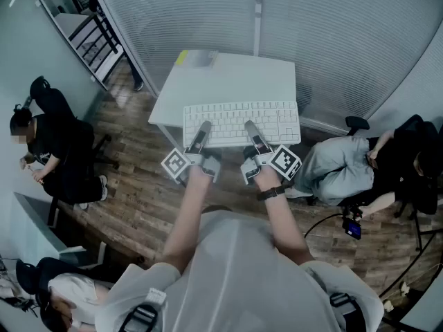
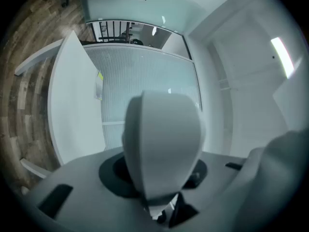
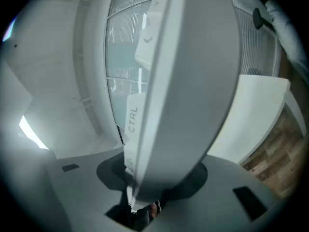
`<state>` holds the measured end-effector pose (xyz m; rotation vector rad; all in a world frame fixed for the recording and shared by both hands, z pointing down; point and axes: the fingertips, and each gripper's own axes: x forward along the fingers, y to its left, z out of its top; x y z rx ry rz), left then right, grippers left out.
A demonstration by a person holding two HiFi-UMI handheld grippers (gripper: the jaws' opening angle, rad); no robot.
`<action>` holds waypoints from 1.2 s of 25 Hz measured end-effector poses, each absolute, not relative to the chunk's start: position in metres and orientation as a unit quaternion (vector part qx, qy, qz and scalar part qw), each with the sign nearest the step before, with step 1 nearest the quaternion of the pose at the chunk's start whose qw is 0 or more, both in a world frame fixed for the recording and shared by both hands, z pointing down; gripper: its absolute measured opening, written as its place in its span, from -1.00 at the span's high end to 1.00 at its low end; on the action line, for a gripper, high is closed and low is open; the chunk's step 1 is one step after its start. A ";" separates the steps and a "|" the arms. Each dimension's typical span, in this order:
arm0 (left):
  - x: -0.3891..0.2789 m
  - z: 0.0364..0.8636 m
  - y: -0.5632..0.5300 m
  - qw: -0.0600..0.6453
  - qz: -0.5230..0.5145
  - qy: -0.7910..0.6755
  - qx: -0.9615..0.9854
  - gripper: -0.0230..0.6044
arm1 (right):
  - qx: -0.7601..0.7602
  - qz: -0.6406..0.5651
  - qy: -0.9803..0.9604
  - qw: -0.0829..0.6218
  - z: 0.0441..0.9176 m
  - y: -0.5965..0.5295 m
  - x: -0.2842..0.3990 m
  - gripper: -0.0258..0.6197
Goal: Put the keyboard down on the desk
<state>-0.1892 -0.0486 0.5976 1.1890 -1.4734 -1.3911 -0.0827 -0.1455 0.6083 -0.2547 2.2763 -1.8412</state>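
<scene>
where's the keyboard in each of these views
head view: centre, keyboard over the white desk's near side.
left gripper view: centre, edge-on, a pale rounded slab.
right gripper view: centre, edge-on, ctrl key on its left face.
shared landmark: the white desk, at left in the left gripper view, at right in the right one.

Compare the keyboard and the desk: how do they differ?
The keyboard is covered in keys; the desk top is smooth. The keyboard is the smaller, the desk the larger. The keyboard is gripped at its near edge by the left gripper and right gripper; the desk stands on the floor. Both are white and rectangular.
</scene>
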 end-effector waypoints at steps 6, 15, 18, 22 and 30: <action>-0.178 0.597 -0.045 0.389 -0.558 -0.570 0.461 0.47 | -0.095 -0.619 0.775 0.088 0.609 -0.142 -0.071 0.42; -0.181 0.606 -0.043 0.400 -0.551 -0.583 0.443 0.47 | -0.088 -0.642 0.756 0.089 0.615 -0.142 -0.076 0.42; -0.181 0.607 -0.043 0.398 -0.557 -0.582 0.439 0.47 | -0.085 -0.646 0.755 0.081 0.617 -0.144 -0.078 0.42; -0.180 0.609 -0.042 0.407 -0.558 -0.581 0.430 0.47 | -0.090 -0.647 0.753 0.078 0.616 -0.144 -0.077 0.42; -0.178 0.608 -0.042 0.413 -0.560 -0.575 0.431 0.47 | -0.095 -0.649 0.751 0.078 0.617 -0.142 -0.074 0.42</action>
